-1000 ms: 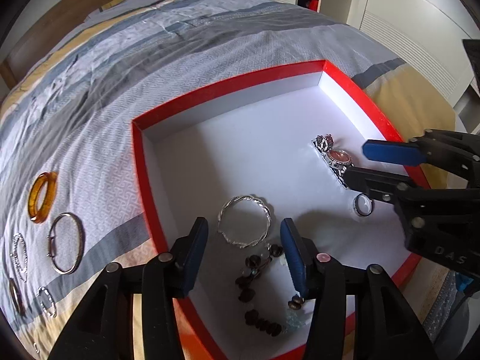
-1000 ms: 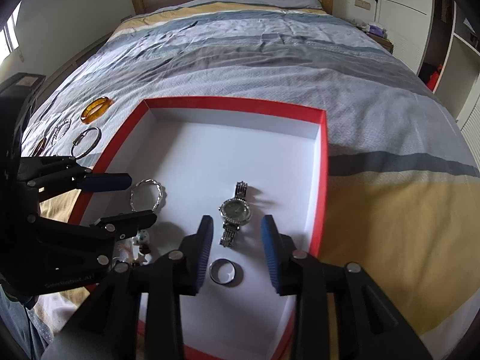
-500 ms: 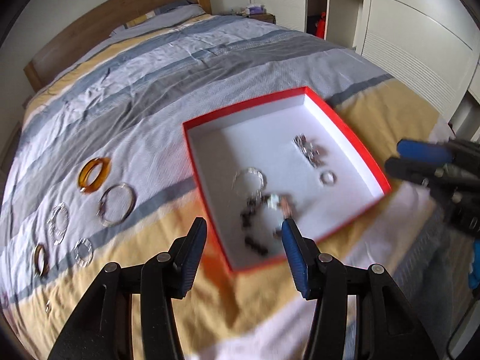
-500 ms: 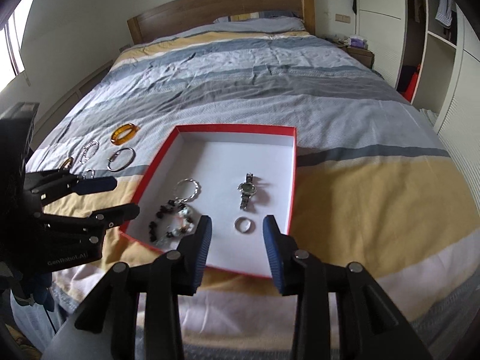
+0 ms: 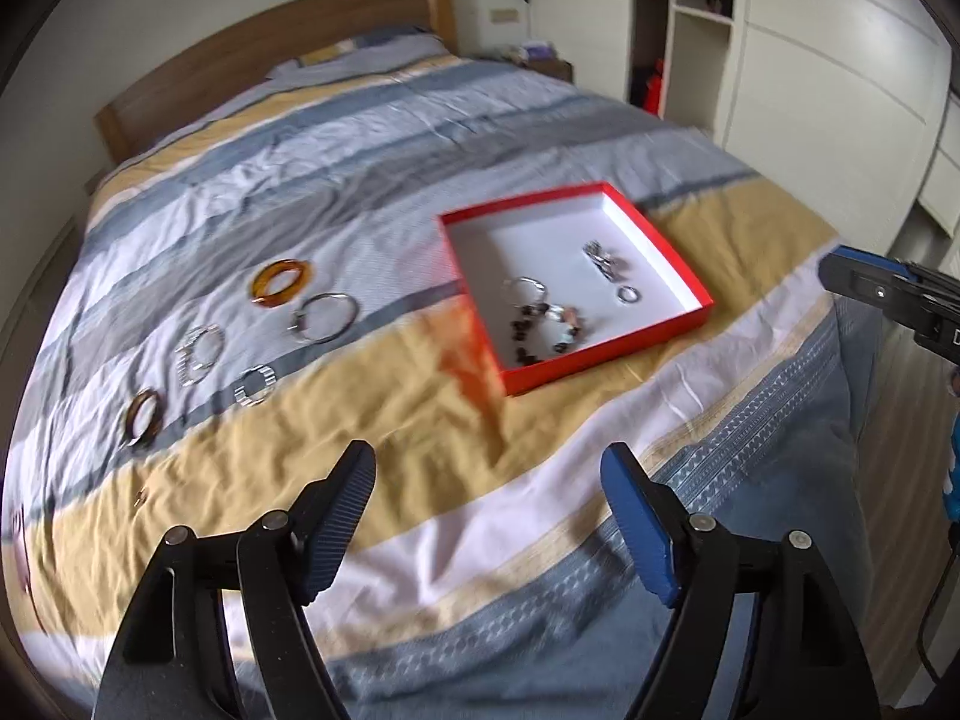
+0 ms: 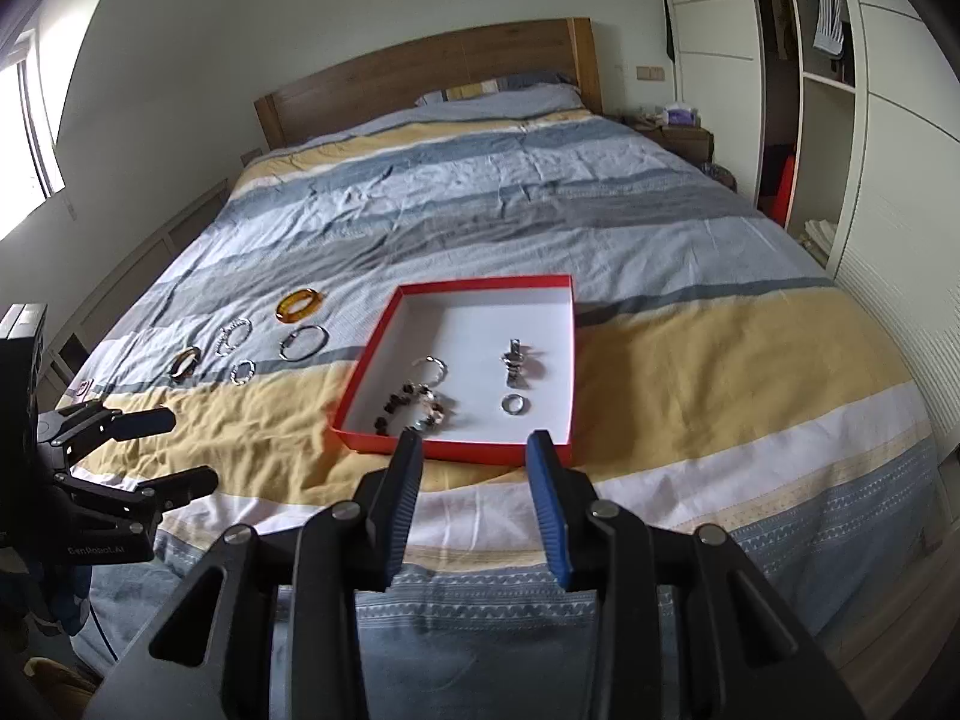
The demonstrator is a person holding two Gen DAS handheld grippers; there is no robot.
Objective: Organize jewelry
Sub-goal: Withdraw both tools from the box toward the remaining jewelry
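Observation:
A red box (image 5: 606, 359) (image 6: 372, 354) with a white floor lies on the striped bedspread. It holds a silver bangle (image 6: 433, 367), a dark bead bracelet (image 6: 401, 402), a watch (image 6: 515, 363) and a ring (image 6: 513, 404). Left of it on the bed lie an amber bangle (image 5: 281, 281) (image 6: 299, 304), a silver bangle (image 5: 324, 315) (image 6: 304, 341) and several smaller bracelets. My left gripper (image 5: 487, 483) (image 6: 171, 447) is open and empty, held back over the bed's foot. My right gripper (image 6: 474, 450) is open and empty, near the box's front edge.
The wooden headboard (image 6: 420, 69) stands at the far end. White wardrobes (image 6: 852, 120) line the right side, with a nightstand (image 6: 684, 135) beside the bed. The bed's foot edge lies just below both grippers.
Both grippers have pulled back and up from inside the box to the foot of the bed. The left jaws have opened wider. The jewelry in the box stays put.

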